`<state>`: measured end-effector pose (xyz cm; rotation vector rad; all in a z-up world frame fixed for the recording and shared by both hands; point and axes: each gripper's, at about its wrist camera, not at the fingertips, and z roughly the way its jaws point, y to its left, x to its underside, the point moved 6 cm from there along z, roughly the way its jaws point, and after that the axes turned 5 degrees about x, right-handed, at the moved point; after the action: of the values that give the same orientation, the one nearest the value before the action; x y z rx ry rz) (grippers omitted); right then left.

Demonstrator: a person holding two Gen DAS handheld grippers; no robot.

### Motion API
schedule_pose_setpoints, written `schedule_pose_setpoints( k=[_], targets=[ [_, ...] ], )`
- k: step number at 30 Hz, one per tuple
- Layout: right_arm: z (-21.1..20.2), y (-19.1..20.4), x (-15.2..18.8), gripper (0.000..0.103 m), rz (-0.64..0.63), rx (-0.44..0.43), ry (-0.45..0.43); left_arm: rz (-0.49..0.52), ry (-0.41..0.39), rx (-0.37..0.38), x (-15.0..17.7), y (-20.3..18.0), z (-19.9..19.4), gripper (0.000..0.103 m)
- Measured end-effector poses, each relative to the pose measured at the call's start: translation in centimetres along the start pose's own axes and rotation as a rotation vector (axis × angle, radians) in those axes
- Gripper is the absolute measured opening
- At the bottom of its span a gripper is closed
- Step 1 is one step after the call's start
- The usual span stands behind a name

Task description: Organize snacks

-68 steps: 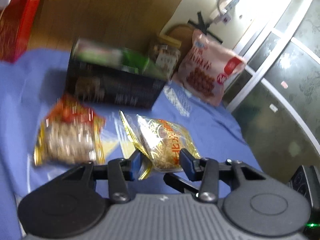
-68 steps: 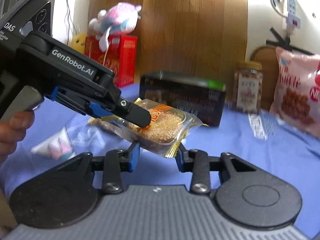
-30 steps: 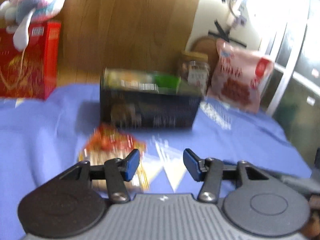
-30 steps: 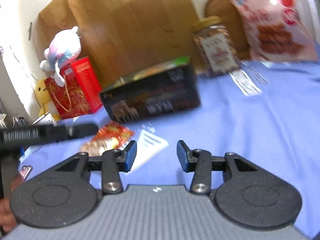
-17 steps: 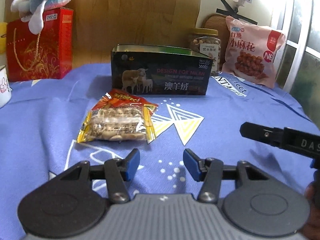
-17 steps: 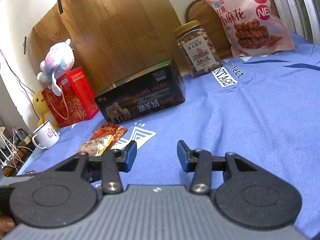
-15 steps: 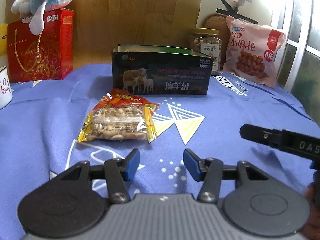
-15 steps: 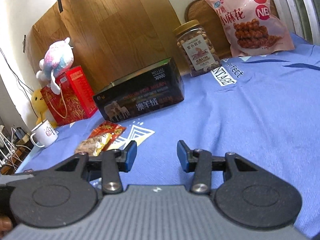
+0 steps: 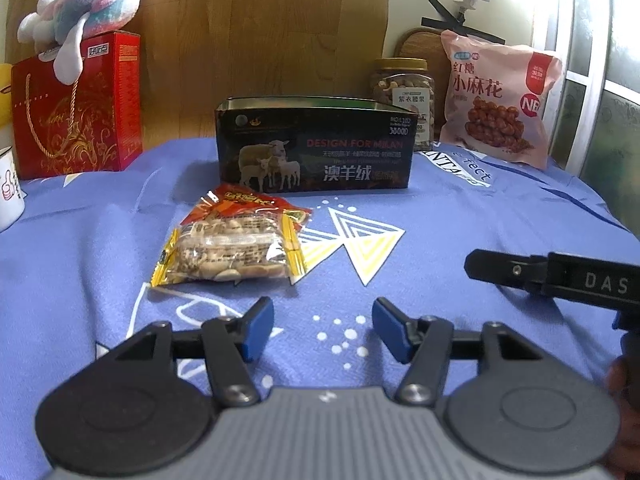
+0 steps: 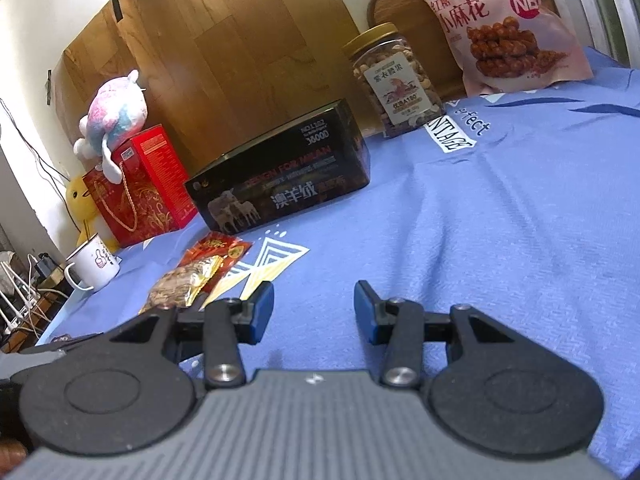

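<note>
A red and gold peanut snack packet (image 9: 236, 242) lies on the blue cloth in front of a black open-topped box (image 9: 314, 148). It also shows in the right wrist view (image 10: 196, 274), with the box (image 10: 280, 184) behind it. My left gripper (image 9: 322, 330) is open and empty, low over the cloth, just short of the packet. My right gripper (image 10: 314, 310) is open and empty to the right of the packet. One right finger (image 9: 504, 268) reaches into the left wrist view.
A nut jar (image 9: 404, 96) and a pink snack bag (image 9: 498, 104) stand at the back right. A red gift bag (image 9: 76, 108) with a plush toy (image 9: 84, 4) on top stands back left. A white mug (image 10: 92, 266) sits at the left edge.
Earlier both grippers held a gold snack packet together; now both are open and empty and that packet is out of sight. Both have drawn back and steadied low over the cloth.
</note>
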<state>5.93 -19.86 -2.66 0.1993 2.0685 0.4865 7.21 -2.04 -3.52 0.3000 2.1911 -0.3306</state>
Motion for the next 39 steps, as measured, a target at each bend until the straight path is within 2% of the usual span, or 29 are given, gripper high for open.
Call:
schedule_pose_setpoints(
  k=[39],
  targets=[
    [0.22,-0.33,-0.02,0.048,0.016,-0.023,0.014,0.019,0.004,-0.004,0.08,-0.62,0.15,0.066]
  ],
)
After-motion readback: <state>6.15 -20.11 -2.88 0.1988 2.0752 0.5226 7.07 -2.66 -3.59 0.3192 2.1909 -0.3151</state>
